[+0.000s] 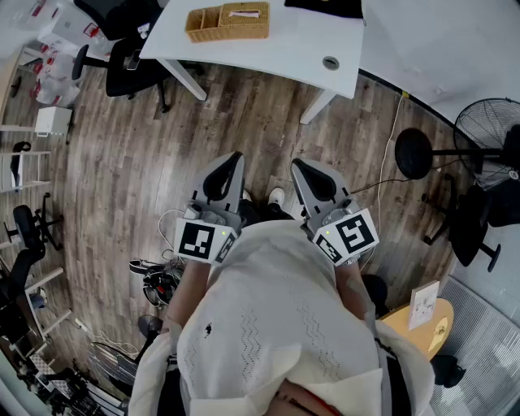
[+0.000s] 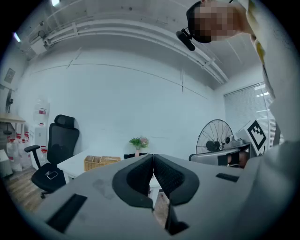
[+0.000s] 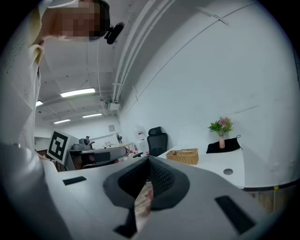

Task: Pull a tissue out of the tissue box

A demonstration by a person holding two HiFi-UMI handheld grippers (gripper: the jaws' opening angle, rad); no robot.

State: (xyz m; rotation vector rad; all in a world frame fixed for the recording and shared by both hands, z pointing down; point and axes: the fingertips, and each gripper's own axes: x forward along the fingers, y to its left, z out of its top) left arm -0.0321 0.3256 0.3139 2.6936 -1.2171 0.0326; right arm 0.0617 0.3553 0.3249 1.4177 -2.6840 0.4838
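Note:
The tissue box (image 1: 245,18) is a woven wicker case with a white tissue showing in its top slot. It stands on the white table (image 1: 309,41) far ahead, beside an open wicker tray (image 1: 203,23). The box also shows small in the left gripper view (image 2: 101,162) and the right gripper view (image 3: 183,155). My left gripper (image 1: 236,158) and right gripper (image 1: 296,165) are held side by side close to my body, over the wooden floor, well short of the table. Both point forward, roughly level. The left gripper's (image 2: 153,157) and right gripper's (image 3: 149,160) jaws meet at the tips with nothing between them.
A black office chair (image 1: 134,57) stands at the table's left corner. A standing fan (image 1: 491,122) and its round base (image 1: 413,153) are on the right. A flower vase (image 3: 221,133) and a black cloth (image 1: 325,6) lie on the table's far side. Shelves and cables crowd the left floor.

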